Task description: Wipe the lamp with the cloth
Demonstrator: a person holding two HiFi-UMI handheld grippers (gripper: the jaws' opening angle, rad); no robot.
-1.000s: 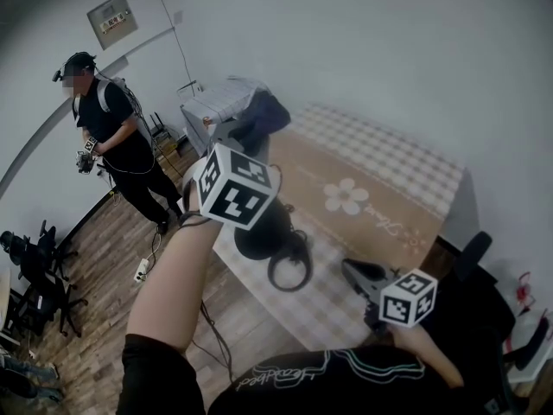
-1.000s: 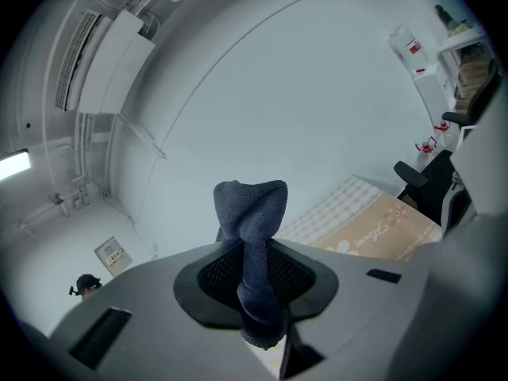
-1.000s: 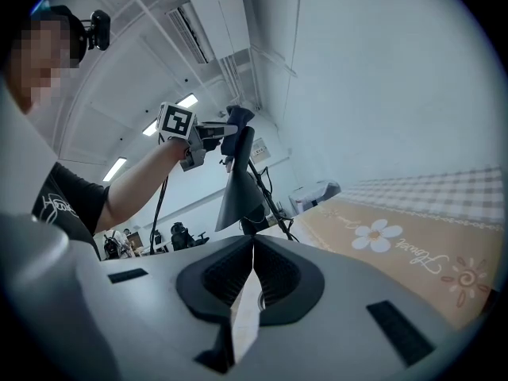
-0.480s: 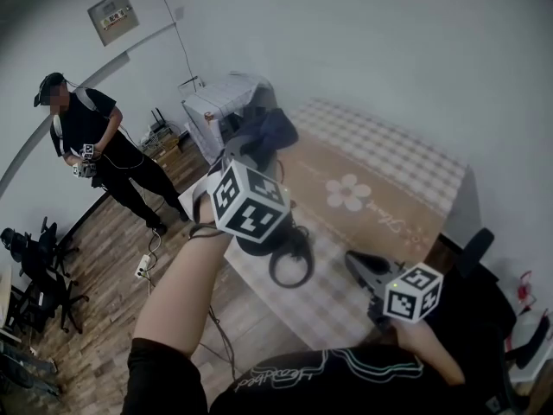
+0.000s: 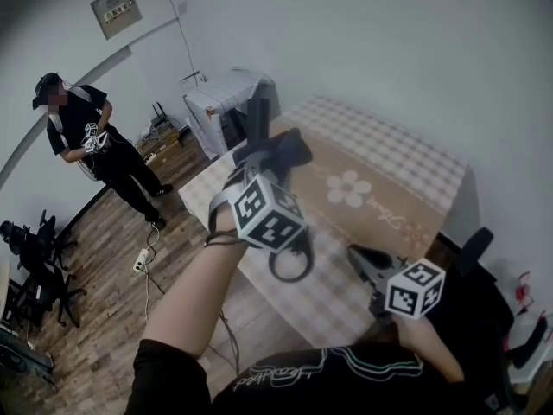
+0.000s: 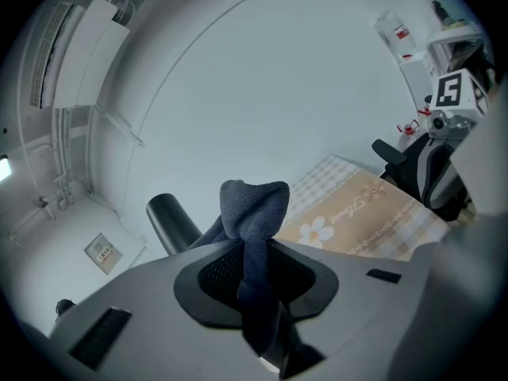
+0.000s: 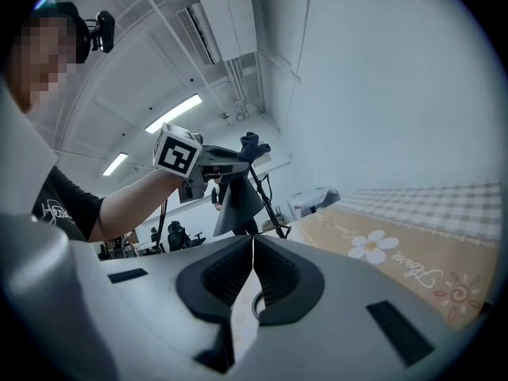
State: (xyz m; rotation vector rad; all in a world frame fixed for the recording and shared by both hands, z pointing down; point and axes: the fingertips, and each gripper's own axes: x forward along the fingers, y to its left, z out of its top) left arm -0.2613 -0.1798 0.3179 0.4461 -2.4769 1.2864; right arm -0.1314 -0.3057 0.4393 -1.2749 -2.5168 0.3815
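Left gripper (image 6: 255,270) clamped on dark cloth (image 6: 254,206), held just beside black lamp's (image 5: 257,115) upper cylinder, centre of head view, at table's (image 5: 415,175) left edge. Right gripper (image 7: 252,252) closed with nothing in it, lower right, apart from lamp.

Overhead, two low views, shared table (image 5: 406,158)
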